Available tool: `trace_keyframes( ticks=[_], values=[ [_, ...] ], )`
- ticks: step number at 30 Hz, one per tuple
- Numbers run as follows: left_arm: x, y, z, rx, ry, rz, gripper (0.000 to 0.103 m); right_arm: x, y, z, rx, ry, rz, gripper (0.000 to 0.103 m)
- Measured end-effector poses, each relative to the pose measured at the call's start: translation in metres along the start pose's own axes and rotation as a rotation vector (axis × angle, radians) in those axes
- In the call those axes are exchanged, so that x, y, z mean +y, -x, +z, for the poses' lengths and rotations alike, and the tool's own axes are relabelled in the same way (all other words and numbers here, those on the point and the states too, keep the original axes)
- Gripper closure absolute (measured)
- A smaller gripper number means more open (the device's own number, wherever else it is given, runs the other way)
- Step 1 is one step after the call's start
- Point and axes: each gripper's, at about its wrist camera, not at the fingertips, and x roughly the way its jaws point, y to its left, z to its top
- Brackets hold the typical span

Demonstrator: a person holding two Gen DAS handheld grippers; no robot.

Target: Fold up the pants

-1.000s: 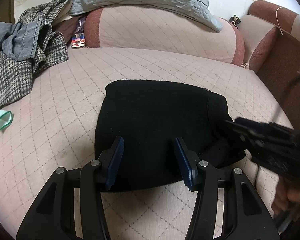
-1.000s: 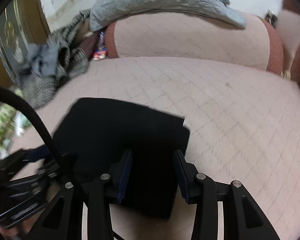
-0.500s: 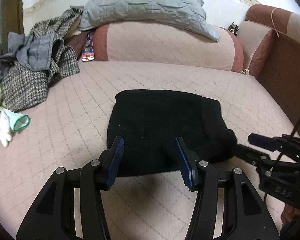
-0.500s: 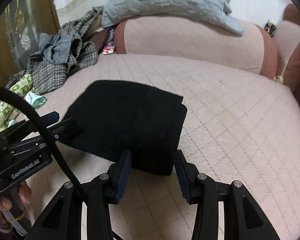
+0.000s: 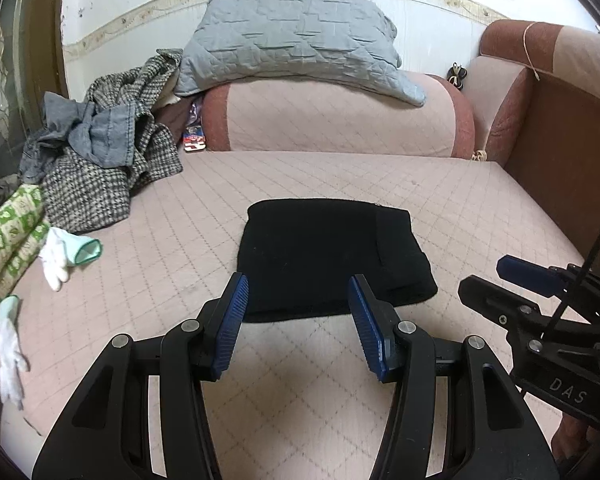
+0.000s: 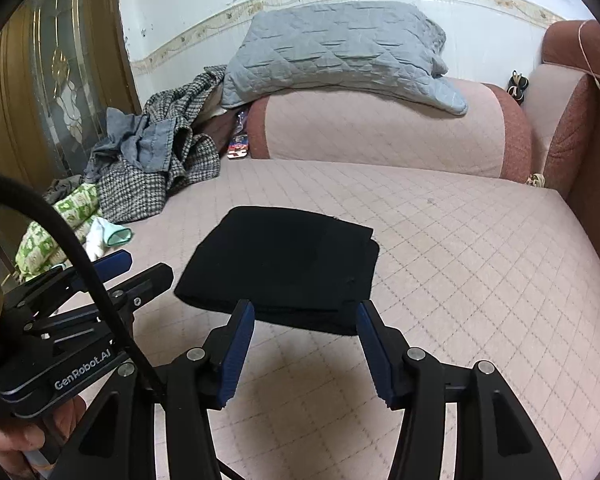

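A home: quilted sofa [image 5: 340, 184], strewn clothes [image 5: 100, 160].

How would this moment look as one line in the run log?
pants: folded, flat on sofa seat | left gripper: open, empty, short of pants | right gripper: opening, empty, short of pants

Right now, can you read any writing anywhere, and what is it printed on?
"DAS": on the right gripper, seen in the left camera.
"GenRobot.AI": on the left gripper, seen in the right camera.
Colourful packet by the cushion: print too blurred to read.
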Motion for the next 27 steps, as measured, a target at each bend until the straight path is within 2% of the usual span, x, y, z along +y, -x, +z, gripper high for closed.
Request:
trace_keyframes(
  ticks=[11, 27],
  values=[
    [0.008, 0.021, -0.001, -0.021, 0.053, 0.007, 0.051, 0.012, 0.022, -0.002, -0.033, 0.008, 0.009, 0.052],
    [0.013, 0.022, -0.003, -0.021, 0.071, 0.005, 0.051, 0.013, 0.02, -0.004, -0.011, 0.016, 0.007, 0.051]
  ],
)
